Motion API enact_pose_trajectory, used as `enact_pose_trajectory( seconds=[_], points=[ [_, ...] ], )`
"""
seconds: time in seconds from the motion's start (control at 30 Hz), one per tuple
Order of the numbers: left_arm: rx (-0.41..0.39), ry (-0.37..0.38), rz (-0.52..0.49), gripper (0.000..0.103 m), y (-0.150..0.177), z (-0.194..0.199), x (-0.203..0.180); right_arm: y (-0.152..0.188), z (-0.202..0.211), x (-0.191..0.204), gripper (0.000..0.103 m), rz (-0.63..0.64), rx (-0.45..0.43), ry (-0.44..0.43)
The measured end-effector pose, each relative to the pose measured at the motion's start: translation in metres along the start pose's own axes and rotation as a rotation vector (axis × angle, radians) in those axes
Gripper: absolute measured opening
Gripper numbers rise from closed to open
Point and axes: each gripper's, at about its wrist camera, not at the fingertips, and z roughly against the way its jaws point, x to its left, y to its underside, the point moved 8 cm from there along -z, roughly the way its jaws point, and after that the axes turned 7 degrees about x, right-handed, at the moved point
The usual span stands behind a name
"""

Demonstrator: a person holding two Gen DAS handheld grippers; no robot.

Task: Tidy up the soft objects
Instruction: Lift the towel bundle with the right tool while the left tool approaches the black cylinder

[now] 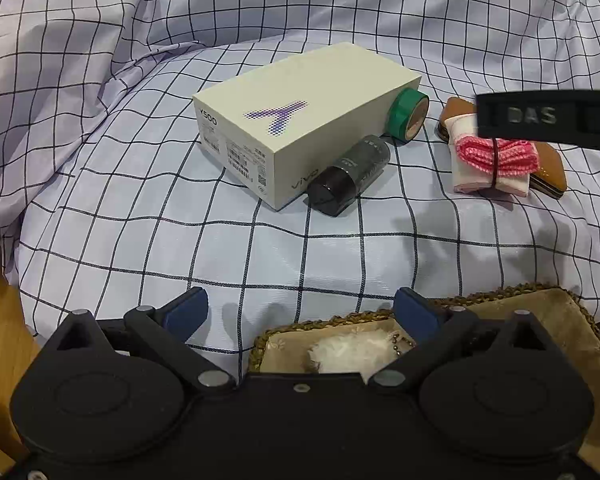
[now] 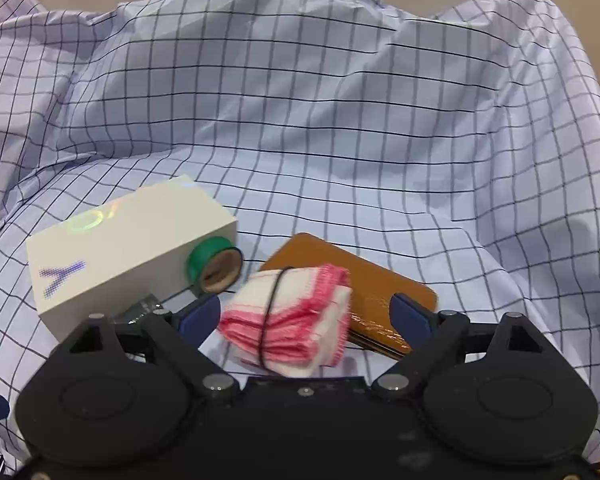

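Right wrist view: right claw (image 2: 304, 312) spread wide around the banded pink-and-white cloth bundle (image 2: 288, 320), which lies on a brown wallet (image 2: 380, 292), green tape roll (image 2: 214, 264) near its left. Left claw (image 1: 302, 308) gapes empty above the woven basket's (image 1: 340, 317) rim; open checked cloth (image 1: 140, 208) lies ahead.

Checked sheet (image 2: 340, 128) carries box (image 1: 300, 120), tape (image 1: 406, 116), black cylinder (image 1: 348, 180), wallet (image 2: 380, 292), basket (image 1: 540, 308).

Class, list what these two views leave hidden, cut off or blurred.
- Brown wallet: partly covered by the banded cloth bundle, right wrist view.
- Woven basket: contents blocked by the left claw, left wrist view.
- Dark cylinder: label too small, left wrist view.
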Motion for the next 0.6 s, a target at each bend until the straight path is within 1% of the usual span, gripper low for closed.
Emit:
enact_pose_trajectory(
  seconds=[0.13,0.3,0.4,0.43,0.47,0.53,0.6],
  points=[
    [0.004,0.005,0.006,0.096,0.001,0.000,0.001,0.000,-0.013,0.017,0.094,0.059,0.019,0.026],
    [0.009,0.017,0.011,0.096,0.001,0.000,0.001,0.003,-0.037,0.024,0.094,0.078,0.074,0.066],
    [0.011,0.023,0.013,0.096,0.002,-0.001,0.000,0.006,-0.048,0.026,0.093,0.092,0.092,0.098],
    [0.011,0.024,0.014,0.096,0.002,-0.001,0.000,0.007,-0.051,0.026,0.088,0.094,0.097,0.109],
    [0.012,0.025,0.015,0.096,0.002,-0.001,0.000,0.008,-0.053,0.025,0.079,0.096,0.105,0.116],
    [0.013,0.028,0.021,0.096,0.002,-0.001,0.001,0.009,-0.056,0.023,0.076,0.094,0.120,0.105],
    [0.015,0.027,0.024,0.096,0.002,-0.001,0.001,0.008,-0.053,0.021,0.074,0.080,0.109,0.089]
  ],
)
